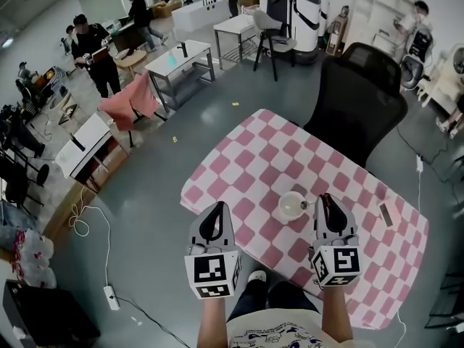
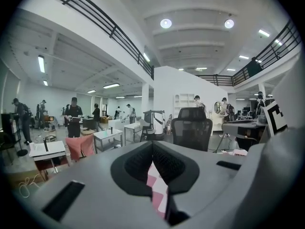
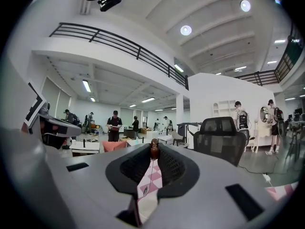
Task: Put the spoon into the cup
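My right gripper [image 3: 154, 152] is clamped on the spoon [image 3: 154, 148], which hangs bowl-down from its tips, with the cup [image 1: 293, 206] just left of them; my left gripper [image 1: 215, 209] is closed, empty and farther off.

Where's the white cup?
In the head view, the white cup sits on the checkered table, just left of the right gripper.

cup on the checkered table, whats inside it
Only pale inner wall shows inside the cup; no spoon seems to be in it. The spoon is pinched in the right gripper beside the rim. Any liquid is too small to tell.
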A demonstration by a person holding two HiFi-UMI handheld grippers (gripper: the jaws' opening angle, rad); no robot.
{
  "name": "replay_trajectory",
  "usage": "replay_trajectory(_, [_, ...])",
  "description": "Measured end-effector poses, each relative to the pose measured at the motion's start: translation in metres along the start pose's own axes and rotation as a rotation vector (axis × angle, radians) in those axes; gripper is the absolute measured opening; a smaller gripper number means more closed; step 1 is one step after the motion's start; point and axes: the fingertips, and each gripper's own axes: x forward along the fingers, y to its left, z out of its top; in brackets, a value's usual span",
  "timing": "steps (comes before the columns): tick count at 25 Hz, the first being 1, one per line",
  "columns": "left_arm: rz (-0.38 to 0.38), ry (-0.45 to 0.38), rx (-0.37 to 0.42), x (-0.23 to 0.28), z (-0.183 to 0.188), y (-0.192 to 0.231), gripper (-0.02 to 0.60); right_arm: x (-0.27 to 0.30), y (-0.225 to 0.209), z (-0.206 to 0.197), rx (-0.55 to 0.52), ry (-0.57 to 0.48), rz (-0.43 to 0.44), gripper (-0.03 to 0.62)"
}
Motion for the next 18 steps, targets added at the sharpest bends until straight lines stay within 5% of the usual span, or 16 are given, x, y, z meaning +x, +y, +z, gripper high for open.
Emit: replay_trajectory(18, [-0.020,0.103,-0.025,0.067,-0.031,-0.020,0.014,0.052,-0.036,-0.045,0.017,0.125,0.038,0.054])
